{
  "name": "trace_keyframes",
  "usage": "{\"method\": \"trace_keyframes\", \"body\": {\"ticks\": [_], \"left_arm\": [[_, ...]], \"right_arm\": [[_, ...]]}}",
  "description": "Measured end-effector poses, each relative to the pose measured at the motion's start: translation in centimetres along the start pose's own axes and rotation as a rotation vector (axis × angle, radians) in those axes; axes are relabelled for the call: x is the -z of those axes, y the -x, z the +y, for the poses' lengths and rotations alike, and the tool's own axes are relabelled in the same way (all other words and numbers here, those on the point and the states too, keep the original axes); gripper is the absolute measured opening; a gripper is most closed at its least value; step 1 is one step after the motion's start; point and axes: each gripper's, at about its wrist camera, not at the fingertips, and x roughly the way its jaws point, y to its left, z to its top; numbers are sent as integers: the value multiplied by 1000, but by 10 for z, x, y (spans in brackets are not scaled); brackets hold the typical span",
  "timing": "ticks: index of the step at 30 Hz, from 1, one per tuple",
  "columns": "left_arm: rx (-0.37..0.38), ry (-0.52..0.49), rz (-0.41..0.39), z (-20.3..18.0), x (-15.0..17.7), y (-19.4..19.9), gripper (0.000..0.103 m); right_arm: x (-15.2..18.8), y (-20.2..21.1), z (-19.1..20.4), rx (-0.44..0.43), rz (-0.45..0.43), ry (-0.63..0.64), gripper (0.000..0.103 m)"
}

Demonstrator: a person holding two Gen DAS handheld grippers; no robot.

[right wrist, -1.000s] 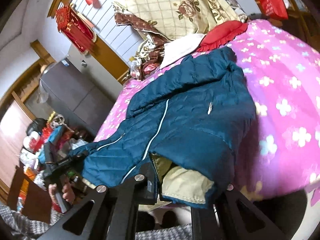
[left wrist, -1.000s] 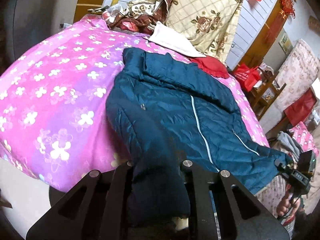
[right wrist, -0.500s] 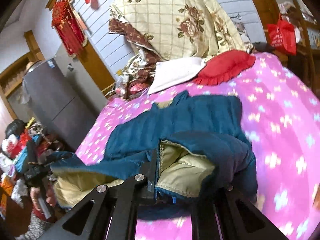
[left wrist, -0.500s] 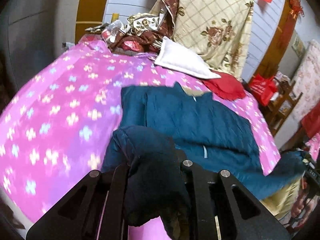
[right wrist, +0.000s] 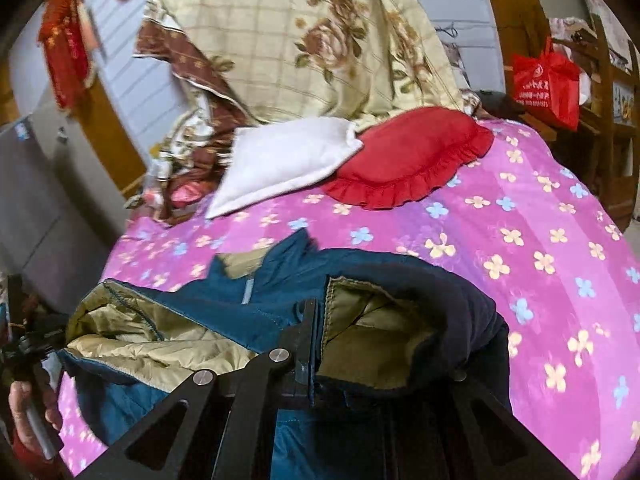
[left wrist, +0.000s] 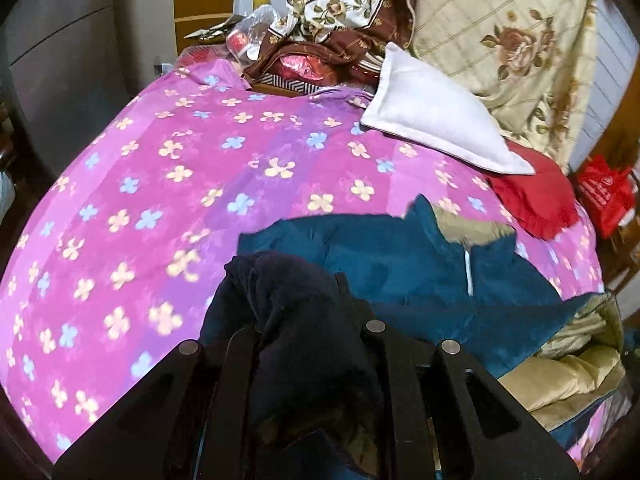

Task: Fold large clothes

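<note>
Left wrist view: your left gripper (left wrist: 308,344) clamps bunched dark hem of blue jacket (left wrist: 420,264), lifted over bed's near edge, likely to carry bottom toward collar. Jacket body lies mid-bed on pink floral bedspread (left wrist: 168,168); white pillow (left wrist: 432,120) and red cushion (left wrist: 536,196) near far edge.

Right wrist view: your right gripper (right wrist: 372,356) pinches jacket's (right wrist: 280,280) other hem corner, olive lining (right wrist: 368,340) showing, so fold stays even. Piled floral quilt (right wrist: 304,40) behind bed, red bag (right wrist: 548,84) at right.

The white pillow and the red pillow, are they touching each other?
Touching. In the right wrist view the white pillow has its corner lying on the edge of the red pillow, with no bedspread showing between them.
</note>
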Motion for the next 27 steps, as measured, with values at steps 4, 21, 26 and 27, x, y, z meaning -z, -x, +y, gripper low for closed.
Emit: {"method": "trace_keyframes", "body": {"ticks": [4,21,26,27], "left_arm": [[-66,-22,28,-12,-7,-44,13],[328,173,48,27,-30,-31,45],[434,204,68,36,-36,-1,50],[448,200,63,36,-36,4,53]], "right_arm": [[-3,-44,-11,19,45,-36,9],[-9,-43,-17,43,15,-71,43],[-18,2,10,77,-116,-2,79],[-17,7,15,70,-121,18,80]]}}
